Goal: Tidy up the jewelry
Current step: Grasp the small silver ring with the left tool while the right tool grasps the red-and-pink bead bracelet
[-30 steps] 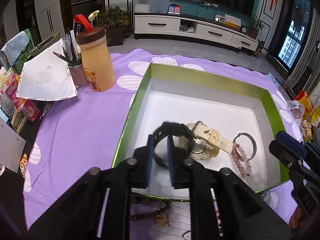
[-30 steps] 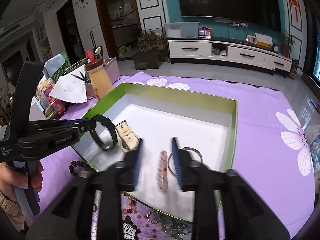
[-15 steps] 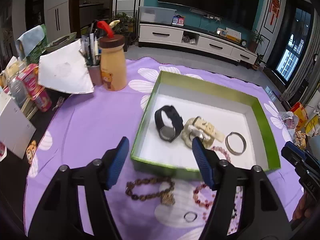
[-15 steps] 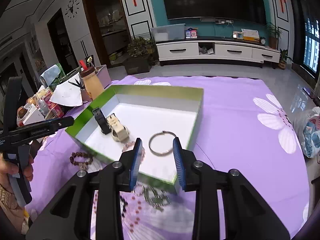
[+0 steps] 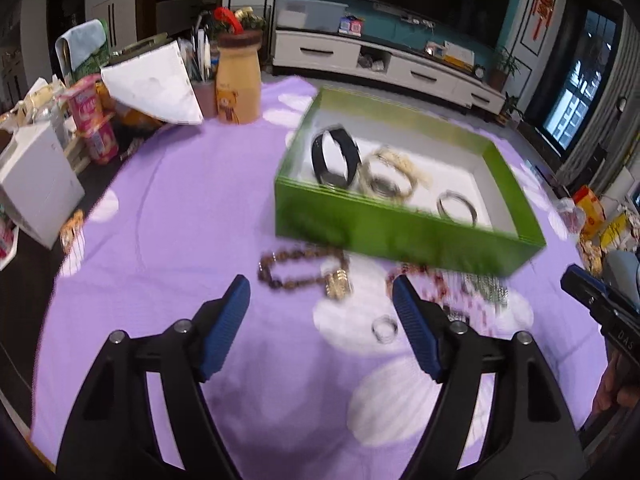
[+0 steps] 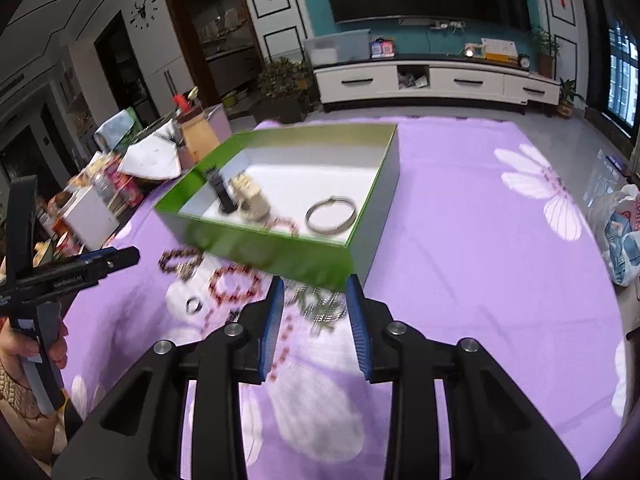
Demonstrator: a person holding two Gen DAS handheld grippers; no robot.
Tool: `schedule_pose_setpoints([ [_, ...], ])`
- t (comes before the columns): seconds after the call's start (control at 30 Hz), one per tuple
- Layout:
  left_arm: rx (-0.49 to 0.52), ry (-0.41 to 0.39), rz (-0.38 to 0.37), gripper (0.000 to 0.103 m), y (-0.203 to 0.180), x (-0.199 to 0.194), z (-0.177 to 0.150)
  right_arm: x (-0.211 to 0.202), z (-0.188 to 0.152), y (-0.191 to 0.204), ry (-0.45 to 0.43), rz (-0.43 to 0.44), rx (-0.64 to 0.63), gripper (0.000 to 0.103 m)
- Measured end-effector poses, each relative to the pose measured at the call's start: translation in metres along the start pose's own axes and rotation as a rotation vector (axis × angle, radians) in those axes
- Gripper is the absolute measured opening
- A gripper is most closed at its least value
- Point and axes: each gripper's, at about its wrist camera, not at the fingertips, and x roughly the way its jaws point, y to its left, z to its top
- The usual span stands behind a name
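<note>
The left gripper (image 5: 320, 312) hung above the purple flowered cloth (image 5: 168, 208) that covered the bench, its blue-padded fingers (image 5: 224, 320) spread wide and opening further, with nothing grasped between them; through the gap lay a brown bead bracelet (image 5: 298, 270) with a gold clasp, and a small silver ring (image 5: 385, 329) sat just beside the right-hand finger. The right gripper (image 6: 316, 320) stood over the same cloth nearer the box's front corner, its fingers (image 6: 272, 320) released and only partly apart, holding nothing and touching nothing; a tangle of silver chain (image 6: 324, 308) lay on the cloth beneath the gap. The green box (image 5: 400, 232) rested on the cloth beyond both grippers, and inside on its white floor were a black watch (image 5: 334, 156) standing on its edge, a cream watch (image 5: 390, 176) beside it, a silver bangle (image 5: 458, 206) and, seen from the right wrist view, a pink bead bracelet (image 6: 282, 225) against the front wall. Outside the box, in front of it, a dark red bead bracelet (image 6: 234, 284) lay on the cloth between the brown beads and the chain. A hand (image 6: 28, 350) gripped the left gripper's handle at the edge of the right wrist view.
</note>
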Motion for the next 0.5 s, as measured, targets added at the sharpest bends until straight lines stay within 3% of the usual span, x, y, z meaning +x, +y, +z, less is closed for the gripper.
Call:
schedule_pose_setpoints([
  [0.23, 0.045, 0.105, -0.02, 0.075, -0.019, 0.027, -0.036, 0.008, -0.027, 0.013, 0.063, 0.051, -0.007, 0.032],
  [0.43, 0.106, 0.112, -0.002, 0.075, -0.035, 0.049, -0.039, 0.009, -0.03, 0.018, 0.067, 0.068, -0.013, 0.032],
  [0.5, 0.114, 0.113, -0.001, 0.07, -0.037, 0.055, -0.037, 0.01, -0.03, 0.018, 0.068, 0.07, -0.015, 0.032],
])
